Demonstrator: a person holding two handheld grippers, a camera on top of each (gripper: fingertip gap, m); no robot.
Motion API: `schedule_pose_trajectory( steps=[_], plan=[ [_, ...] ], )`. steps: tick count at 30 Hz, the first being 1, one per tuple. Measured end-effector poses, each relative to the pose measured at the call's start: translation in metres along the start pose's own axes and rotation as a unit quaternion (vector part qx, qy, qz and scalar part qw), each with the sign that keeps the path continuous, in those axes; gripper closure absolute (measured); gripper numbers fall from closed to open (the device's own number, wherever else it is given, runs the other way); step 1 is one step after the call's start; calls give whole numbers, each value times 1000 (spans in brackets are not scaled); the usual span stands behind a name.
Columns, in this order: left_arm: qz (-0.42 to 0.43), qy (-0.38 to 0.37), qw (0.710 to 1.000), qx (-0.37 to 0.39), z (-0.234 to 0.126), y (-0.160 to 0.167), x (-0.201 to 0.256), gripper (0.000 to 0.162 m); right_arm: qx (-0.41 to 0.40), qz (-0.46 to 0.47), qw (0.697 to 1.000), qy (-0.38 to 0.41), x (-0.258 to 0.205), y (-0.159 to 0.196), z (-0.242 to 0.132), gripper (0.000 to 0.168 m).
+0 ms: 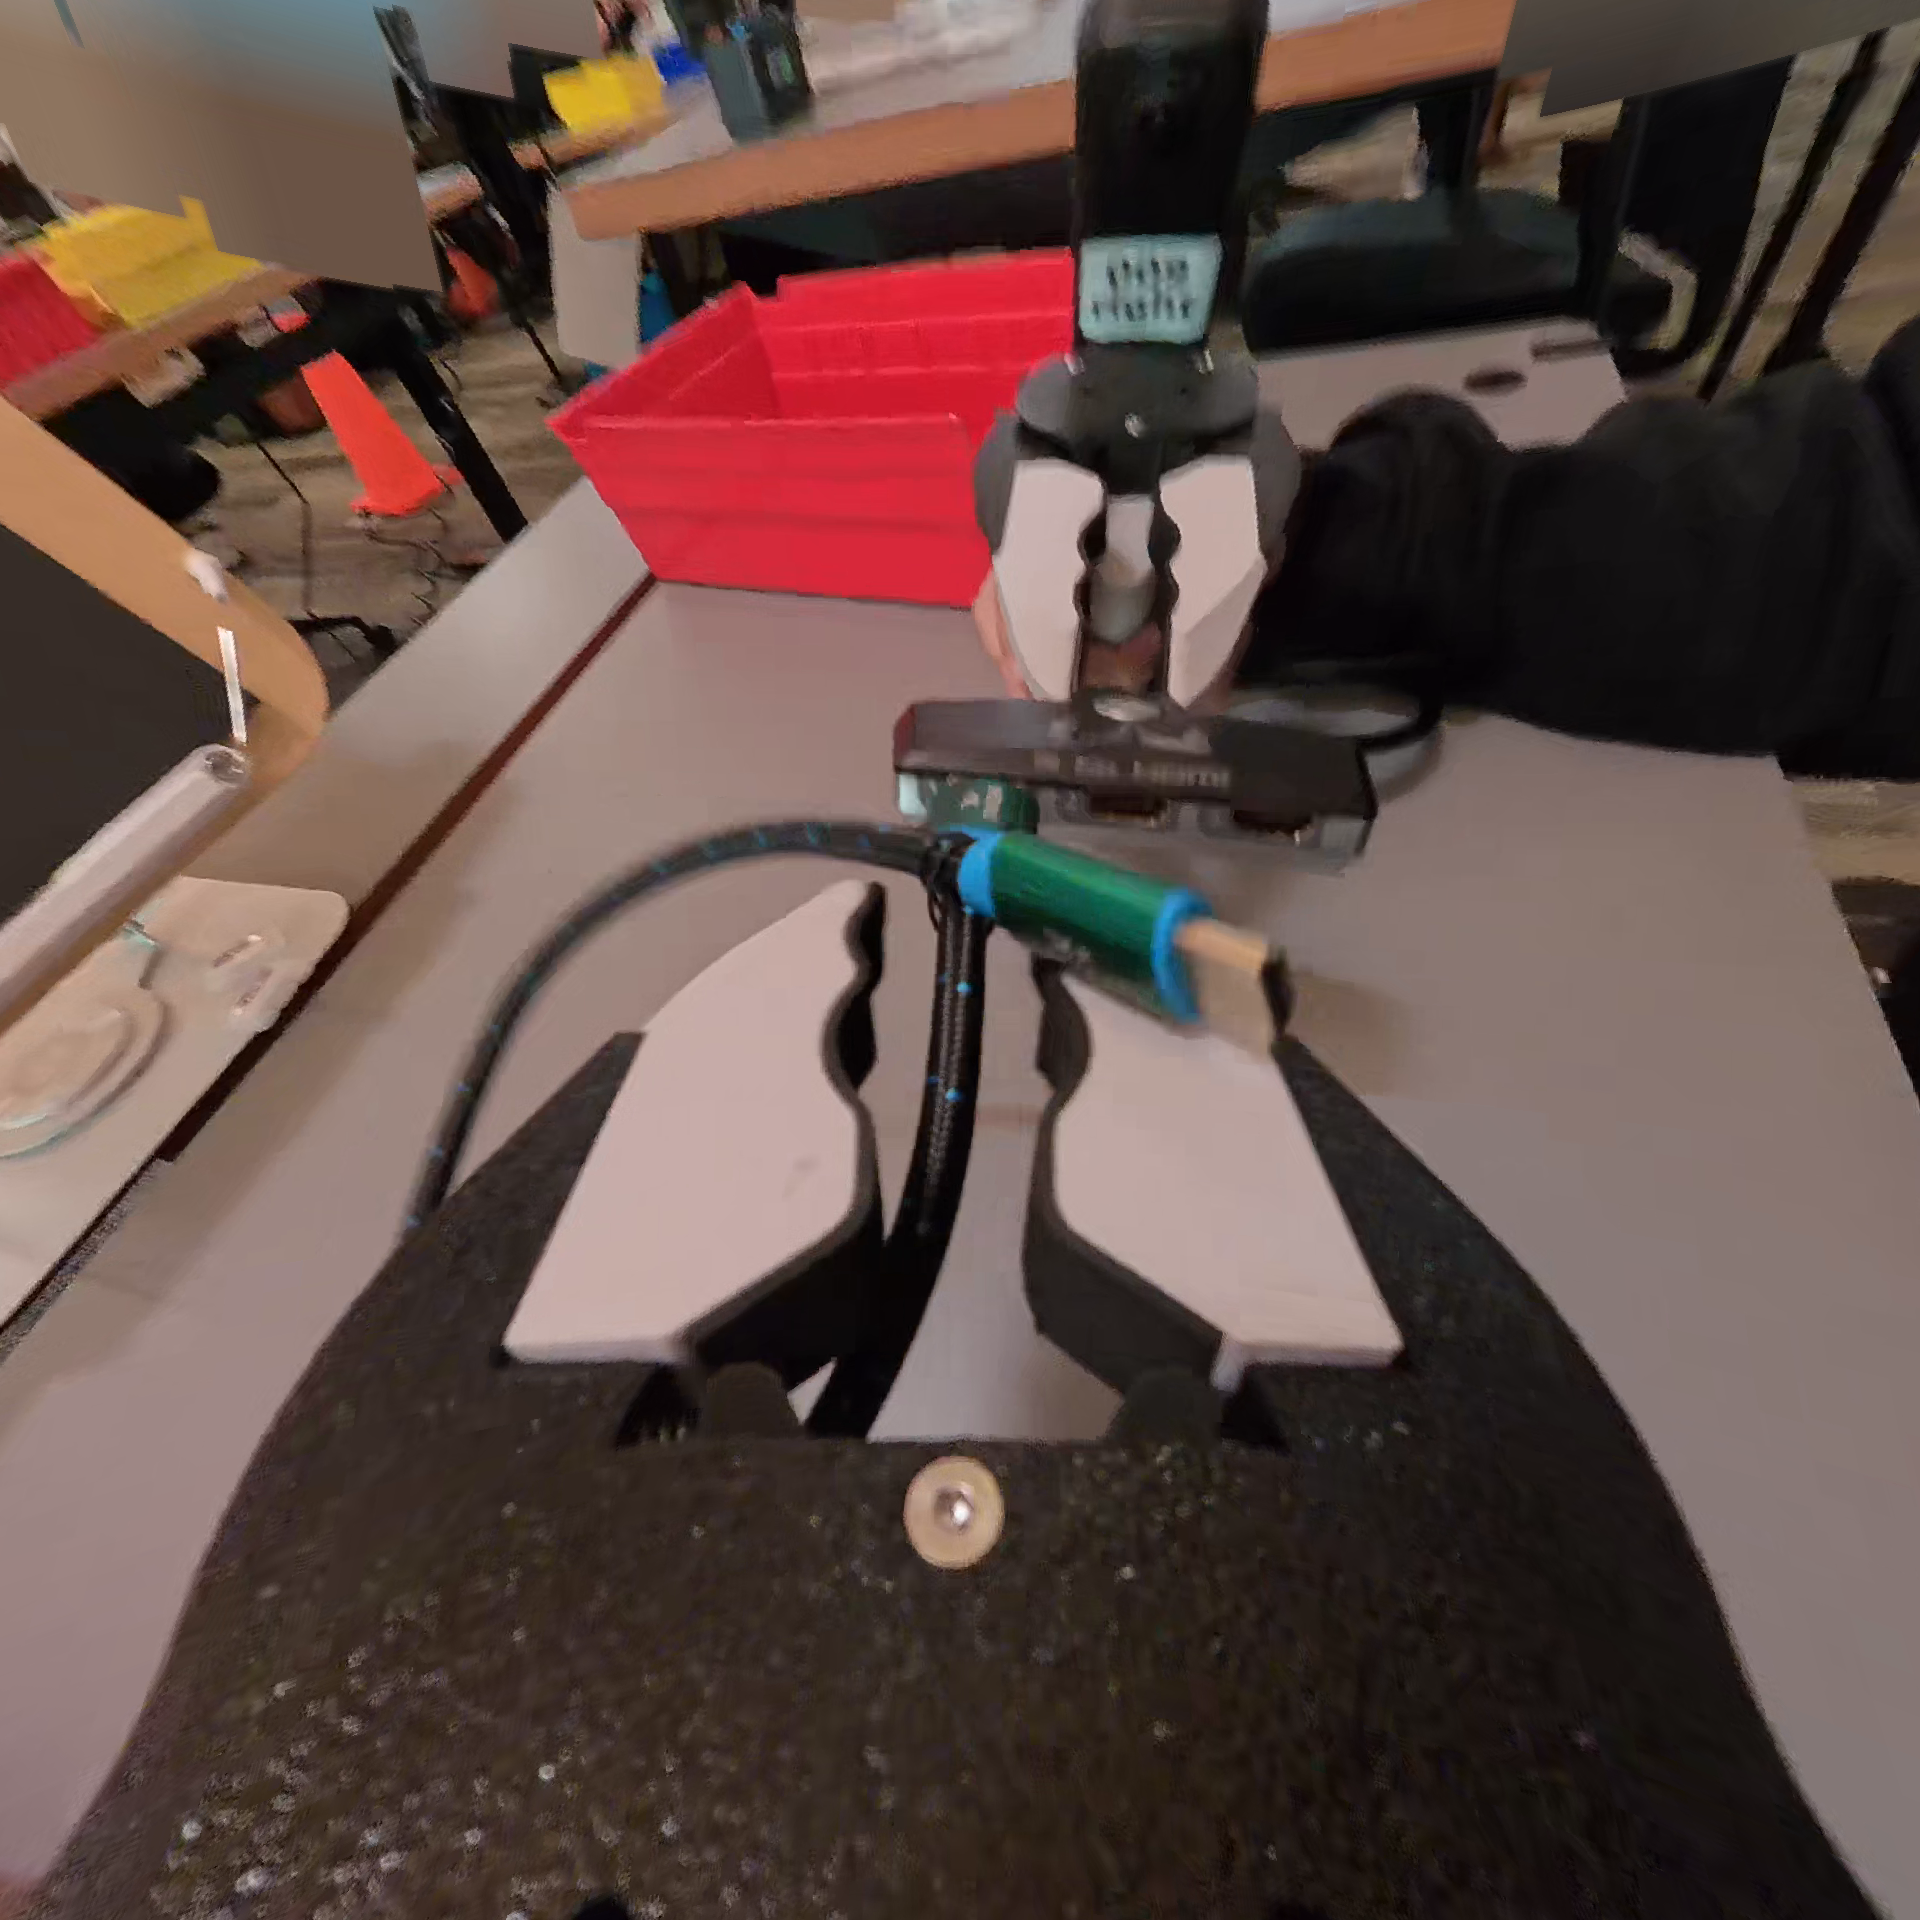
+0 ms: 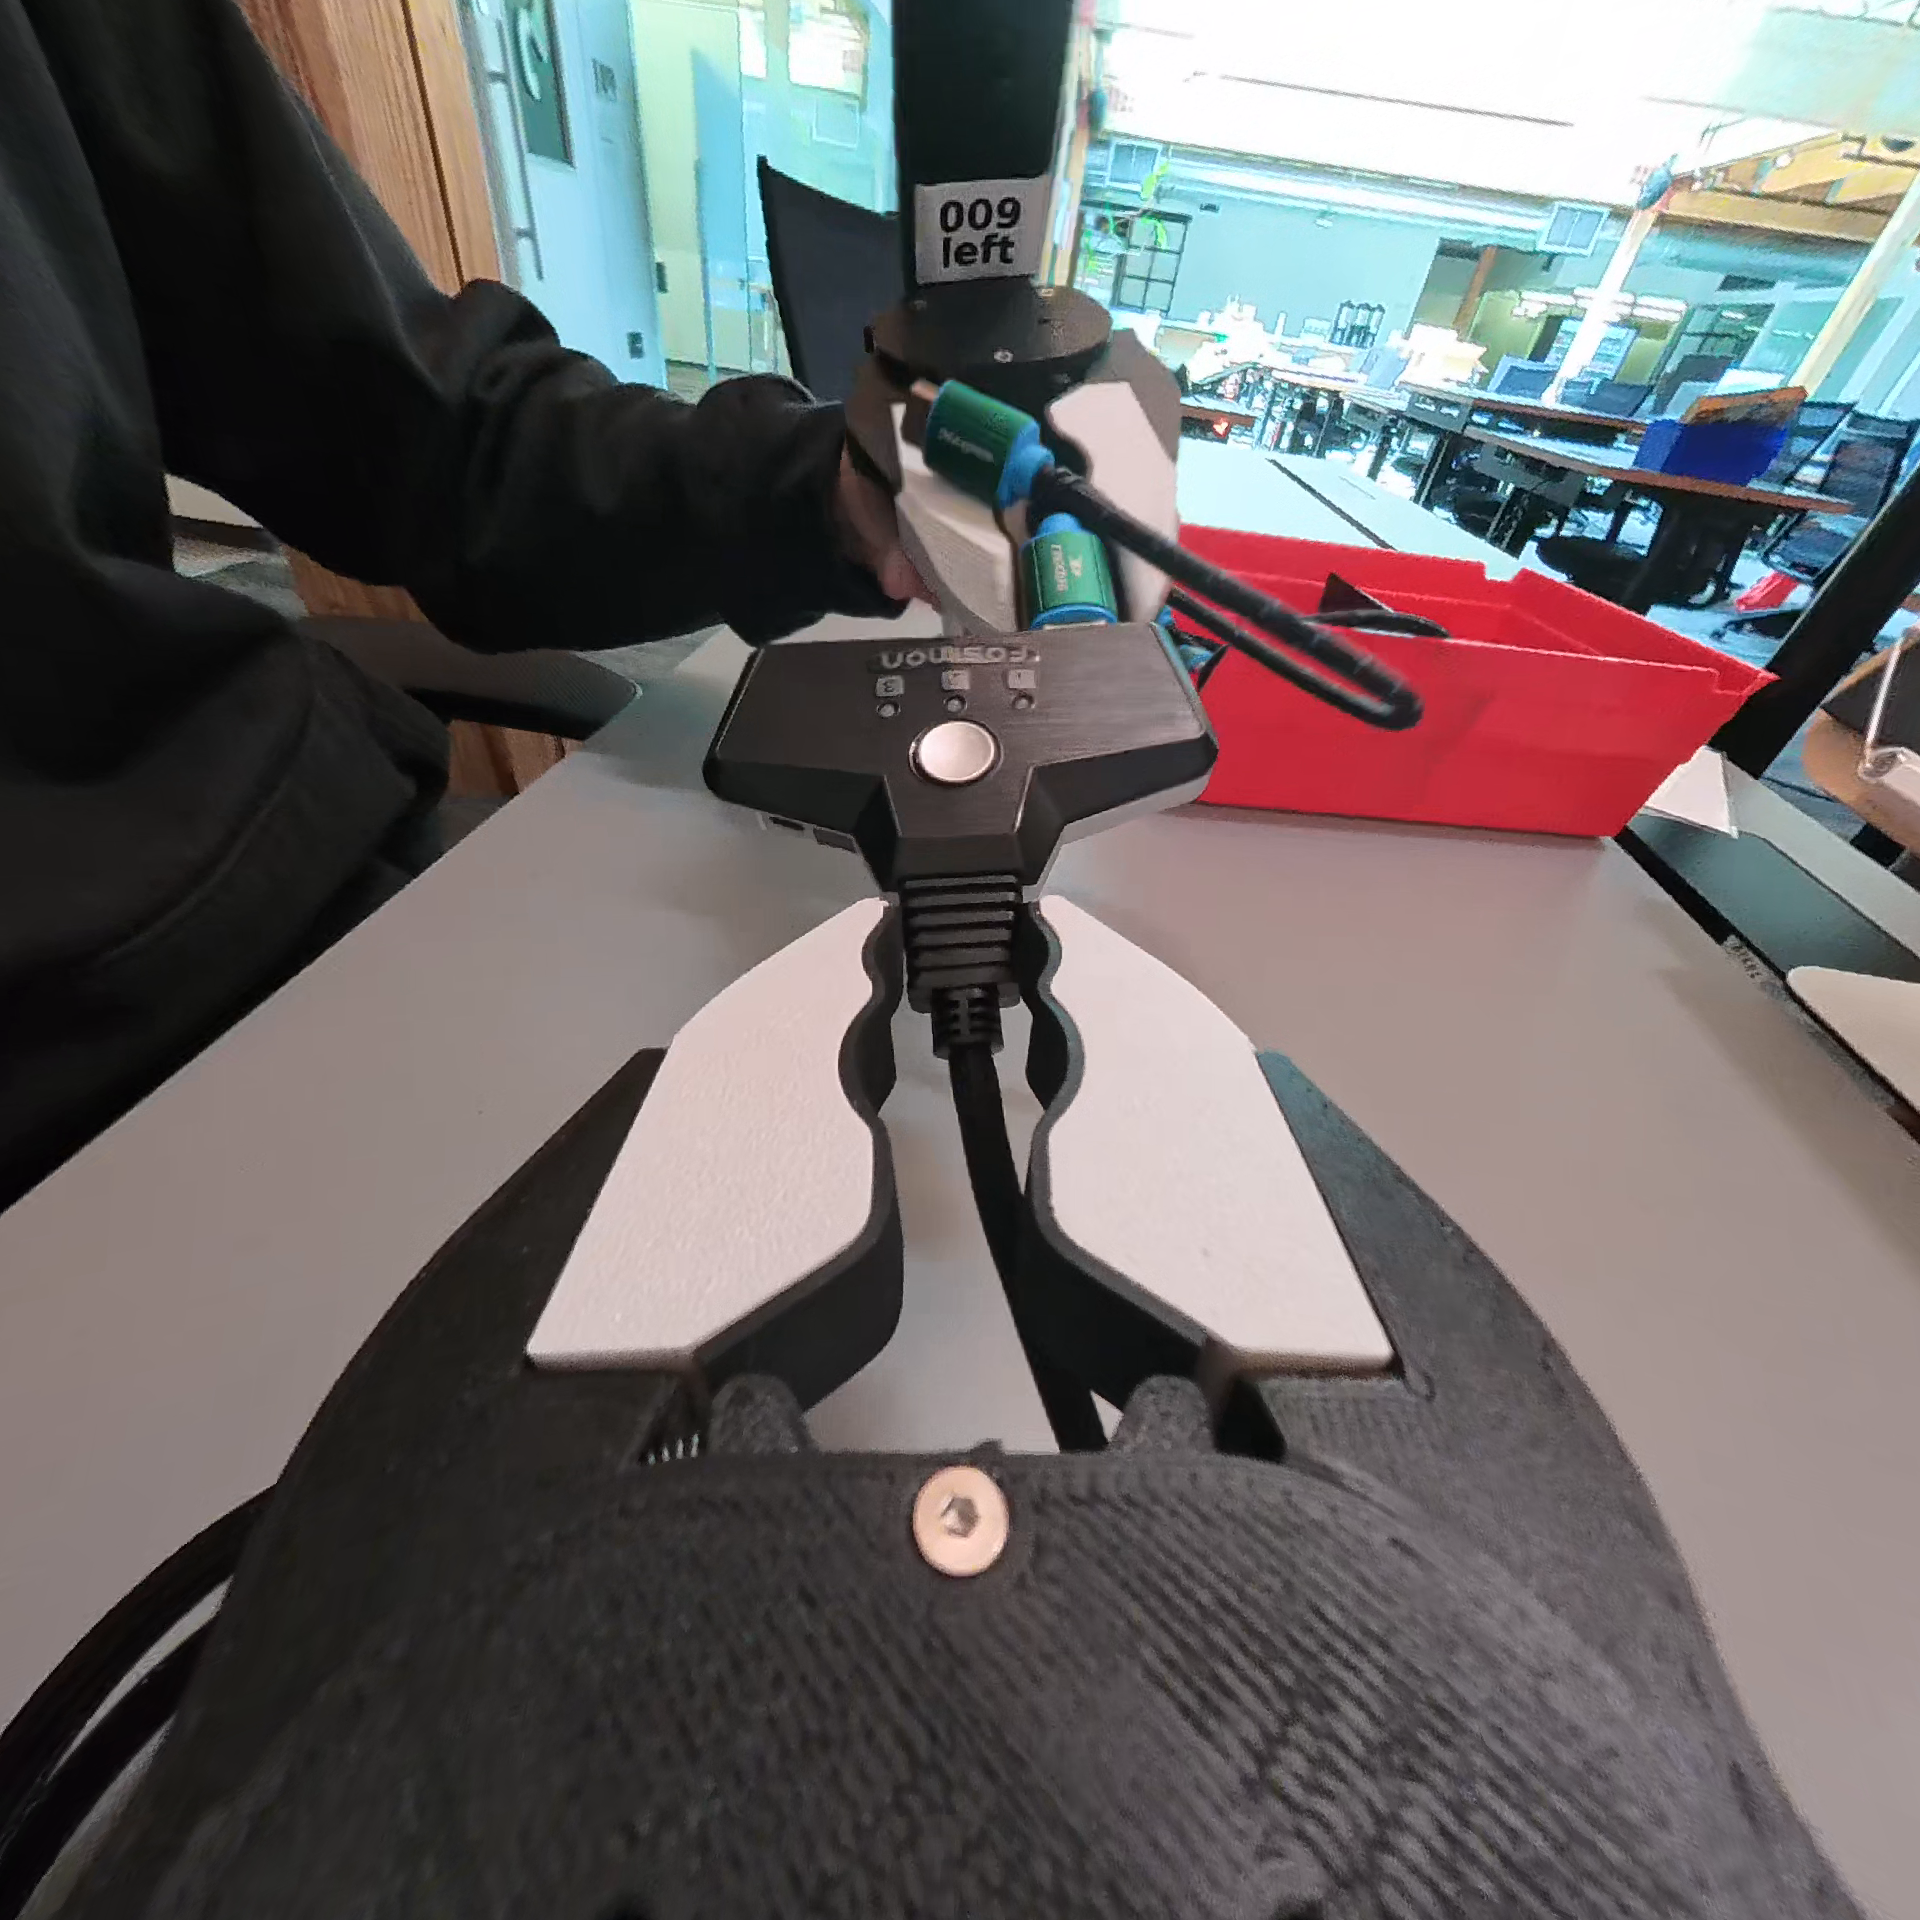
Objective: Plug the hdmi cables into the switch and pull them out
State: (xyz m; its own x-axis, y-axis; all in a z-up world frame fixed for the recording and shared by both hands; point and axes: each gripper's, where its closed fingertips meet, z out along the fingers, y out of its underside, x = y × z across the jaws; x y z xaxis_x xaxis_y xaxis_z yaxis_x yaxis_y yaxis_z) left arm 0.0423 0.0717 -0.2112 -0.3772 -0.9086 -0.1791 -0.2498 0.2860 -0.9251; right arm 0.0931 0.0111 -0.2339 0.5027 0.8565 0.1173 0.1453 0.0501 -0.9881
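Observation:
The black HDMI switch (image 1: 1132, 764) lies on the grey table (image 1: 1507, 1195). My right gripper (image 2: 958, 925) is shut on the ribbed neck where the switch (image 2: 956, 717) meets its black cable; it also shows in the left wrist view (image 1: 1127, 665). One green HDMI plug (image 1: 966, 805) sits in the switch's left port. Two other ports face me, empty. My left gripper (image 1: 956, 935) is shut on the rear of a second green plug (image 1: 1091, 925). Its gold tip (image 1: 1236, 982) points right, just short of the switch. The braided cable (image 1: 499, 1060) loops off to the left.
A red bin (image 1: 790, 488) stands on the table behind the switch. A person's black sleeve (image 1: 1610, 582) reaches in from the right. A stand with a metal base (image 1: 156, 987) sits beyond the table's left edge. More tables and an orange cone (image 1: 374, 436) are farther off.

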Motion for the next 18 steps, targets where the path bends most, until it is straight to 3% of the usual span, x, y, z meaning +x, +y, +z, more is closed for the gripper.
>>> schedule_pose_trajectory(
  steps=[3,10,14,18],
  plan=[
    [-12,6,999,36,-2,-7,1,132,4,0,1000,-3,-1,-1,0,146],
    [-45,15,998,40,-2,-5,3,131,-11,-6,1000,0,-1,5,2,146],
    [-64,0,997,38,-3,-3,-3,118,-9,-8,1000,4,0,4,0,146],
    [-62,5,997,48,-4,-5,-1,121,-17,-7,1000,1,-1,7,4,146]
  ],
)
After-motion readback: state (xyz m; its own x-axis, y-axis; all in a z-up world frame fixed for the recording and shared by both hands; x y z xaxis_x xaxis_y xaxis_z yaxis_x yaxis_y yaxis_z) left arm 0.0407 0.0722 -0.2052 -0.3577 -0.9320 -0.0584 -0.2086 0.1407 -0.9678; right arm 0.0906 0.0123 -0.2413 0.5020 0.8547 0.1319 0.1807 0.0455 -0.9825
